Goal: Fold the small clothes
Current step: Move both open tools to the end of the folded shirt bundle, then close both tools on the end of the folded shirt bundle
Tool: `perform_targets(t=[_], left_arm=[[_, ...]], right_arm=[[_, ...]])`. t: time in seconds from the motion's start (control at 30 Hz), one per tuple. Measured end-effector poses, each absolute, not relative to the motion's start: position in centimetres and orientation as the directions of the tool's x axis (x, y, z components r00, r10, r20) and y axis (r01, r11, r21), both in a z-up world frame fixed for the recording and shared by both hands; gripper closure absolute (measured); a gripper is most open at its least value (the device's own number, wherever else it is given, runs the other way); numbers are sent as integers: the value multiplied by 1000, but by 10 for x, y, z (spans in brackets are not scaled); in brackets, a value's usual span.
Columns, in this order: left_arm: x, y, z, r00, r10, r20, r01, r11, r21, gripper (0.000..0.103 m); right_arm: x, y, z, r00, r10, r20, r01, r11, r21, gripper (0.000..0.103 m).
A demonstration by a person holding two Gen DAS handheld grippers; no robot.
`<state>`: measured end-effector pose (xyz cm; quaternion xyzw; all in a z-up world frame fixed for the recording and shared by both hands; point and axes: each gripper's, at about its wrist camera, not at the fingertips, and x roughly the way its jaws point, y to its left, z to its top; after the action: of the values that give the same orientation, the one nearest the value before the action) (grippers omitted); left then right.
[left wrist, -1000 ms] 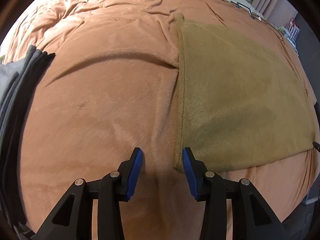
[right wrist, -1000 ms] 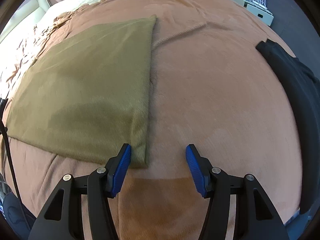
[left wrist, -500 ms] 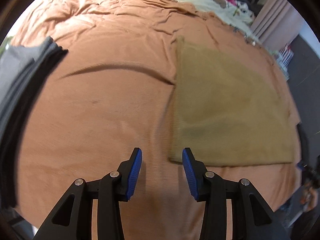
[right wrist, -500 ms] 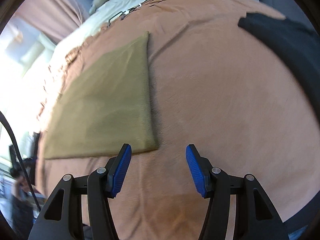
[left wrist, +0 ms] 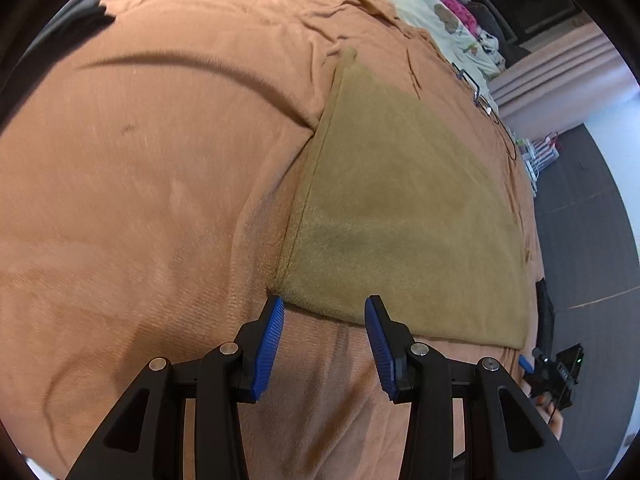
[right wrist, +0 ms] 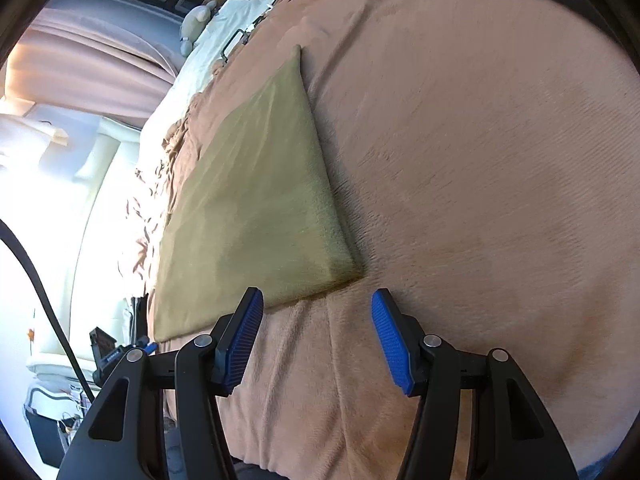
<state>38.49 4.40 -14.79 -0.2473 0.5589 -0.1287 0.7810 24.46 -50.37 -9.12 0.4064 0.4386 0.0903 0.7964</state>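
In the left wrist view, a dark heap of fabric (left wrist: 82,10) sits at ten o'clock, too close to the rim to make out, perhaps stacked garments. The orange-brown fleece blanket (left wrist: 160,184) spreads across the bed. The left gripper (left wrist: 324,314) at six o'clock stands wide apart and holds nothing, its blue ribbed pads (left wrist: 269,344) framing the near left corner of the flat olive-tan plush folded cloth (left wrist: 404,216), which stretches toward two o'clock.

In the right wrist view the same cloth (right wrist: 256,208) lies from eight toward twelve o'clock; the right gripper (right wrist: 318,304), likewise spread wide and empty, sits just short of its near right corner.
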Motion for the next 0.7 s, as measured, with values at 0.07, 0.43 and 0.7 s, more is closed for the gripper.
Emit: perform_targets(t=[0.07,0.43,0.7], left_arm=[[385,46,-154,336,-489,-805,-97,833,-545,59],[397,50,-166,377,-497,-781,-150,800,-581,59],[402,44,-164,380,-481,-790,-132,817,-561,59]], right_arm=[[246,-507,-95,603,503,-619,215,646,733,48],[244,-509,-105,639,506,-579,227,596,770,57],[245,-508,-111,661,527,-534,211,553,806,57]])
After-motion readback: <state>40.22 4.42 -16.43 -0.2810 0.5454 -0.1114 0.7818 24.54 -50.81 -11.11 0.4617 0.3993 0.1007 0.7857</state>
